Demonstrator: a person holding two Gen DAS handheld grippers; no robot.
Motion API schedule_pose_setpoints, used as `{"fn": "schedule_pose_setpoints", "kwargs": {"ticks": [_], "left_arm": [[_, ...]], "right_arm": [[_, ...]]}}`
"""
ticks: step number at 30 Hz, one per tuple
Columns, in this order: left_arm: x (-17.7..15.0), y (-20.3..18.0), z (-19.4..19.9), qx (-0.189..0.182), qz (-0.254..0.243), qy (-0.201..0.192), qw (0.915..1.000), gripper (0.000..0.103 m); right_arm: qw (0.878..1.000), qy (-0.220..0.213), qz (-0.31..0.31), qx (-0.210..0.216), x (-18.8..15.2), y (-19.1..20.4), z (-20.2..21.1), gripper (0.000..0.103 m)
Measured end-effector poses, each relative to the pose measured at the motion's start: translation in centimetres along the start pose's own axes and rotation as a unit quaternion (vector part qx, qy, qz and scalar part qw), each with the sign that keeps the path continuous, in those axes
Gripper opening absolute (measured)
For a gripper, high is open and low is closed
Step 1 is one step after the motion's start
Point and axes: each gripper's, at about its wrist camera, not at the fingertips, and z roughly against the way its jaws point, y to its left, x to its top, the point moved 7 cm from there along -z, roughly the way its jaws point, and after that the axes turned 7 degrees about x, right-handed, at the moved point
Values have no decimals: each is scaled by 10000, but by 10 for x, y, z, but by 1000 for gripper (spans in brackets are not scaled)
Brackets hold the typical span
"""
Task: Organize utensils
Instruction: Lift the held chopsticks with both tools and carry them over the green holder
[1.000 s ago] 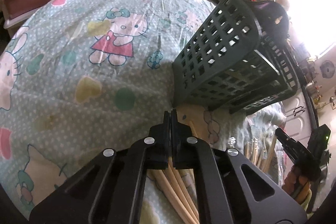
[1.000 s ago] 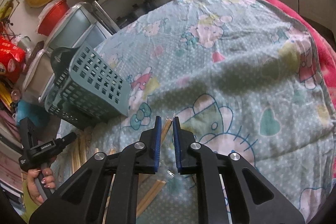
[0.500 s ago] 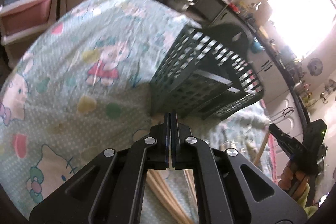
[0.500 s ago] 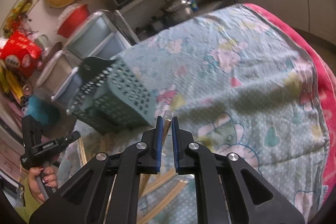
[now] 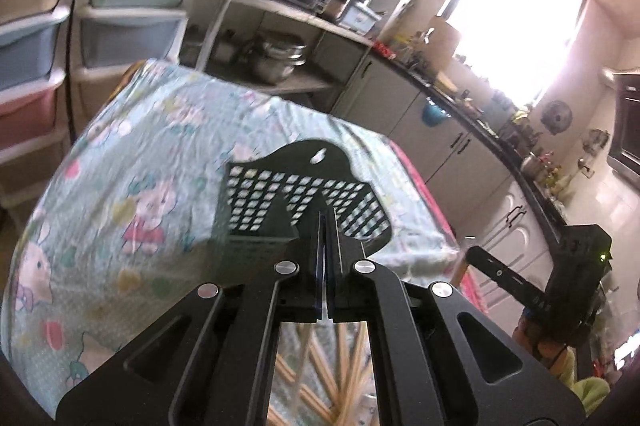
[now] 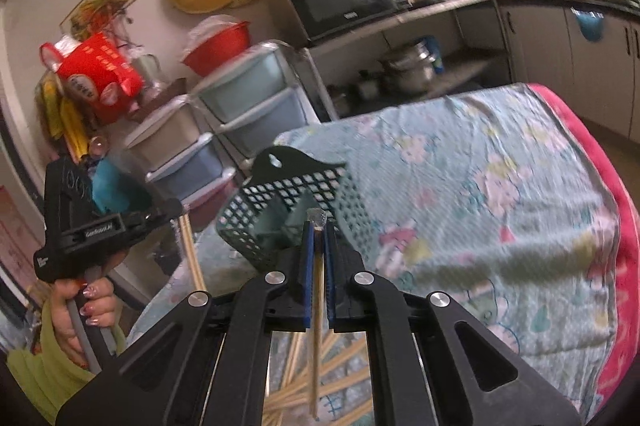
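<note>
The right gripper (image 6: 316, 232) is pinching one thin wooden chopstick (image 6: 317, 314) between its blue pads, its jaws having just been closing onto it; the stick is hanging down toward the pile of loose wooden chopsticks (image 6: 320, 382) lying on the near edge of the pale blue cartoon-print cloth (image 6: 500, 194). The left gripper (image 6: 176, 204), showing at the left of the right wrist view, is clamped shut on another wooden chopstick (image 6: 191, 254) that is dangling below it. Each stick is being gripped close to one end, so it is likely to swing or slip as it is carried, and a long tilted stick could catch on the lattice rim. The dark teal perforated plastic utensil basket (image 6: 292, 210) is standing just beyond the pile; its divided compartments are looking empty, though the bottoms are hidden
</note>
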Motion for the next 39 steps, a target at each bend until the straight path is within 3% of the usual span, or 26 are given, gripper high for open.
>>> {"fn": "schedule_pose_setpoints", "kwargs": {"ticks": [17, 30, 39], "left_arm": [[48, -47, 34, -267, -497, -634, 9964, 0], [105, -61, 55, -247, -386, -1393, 9892, 0], [137, -62, 56, -167, -292, -1666, 9854, 0]], "right_arm": [[9952, -624, 743, 90, 50, 45, 17, 5], [9885, -1274, 819, -43, 97, 46, 19, 5], [9828, -1581, 943, -177, 132, 52, 7, 5]]}}
